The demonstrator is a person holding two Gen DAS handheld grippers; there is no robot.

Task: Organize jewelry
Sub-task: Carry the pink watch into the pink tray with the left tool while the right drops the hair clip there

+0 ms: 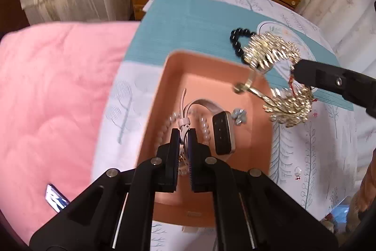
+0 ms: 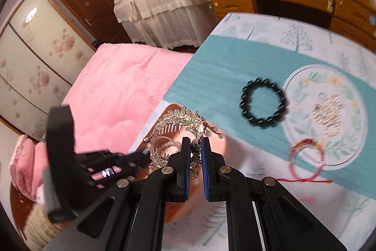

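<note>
Jewelry is being gathered in a pink tray (image 1: 263,133) on the bench (image 1: 131,95): a smartwatch (image 1: 223,132), a clear bead bracelet (image 1: 205,125) and a small blue flower piece (image 1: 239,116) are lying inside. The left gripper (image 1: 184,135) is clenching its jaws on the watch strap (image 1: 184,121) over the tray. The right gripper (image 2: 195,147) is gripping a gold leaf hair comb (image 2: 181,120), hanging above the tray's far right corner. Farther right, a black bead bracelet (image 2: 263,101) and a red string bracelet (image 2: 305,161) are lying beside a round plate (image 2: 303,145). A pink quilt (image 1: 58,91) is lying left.
</note>
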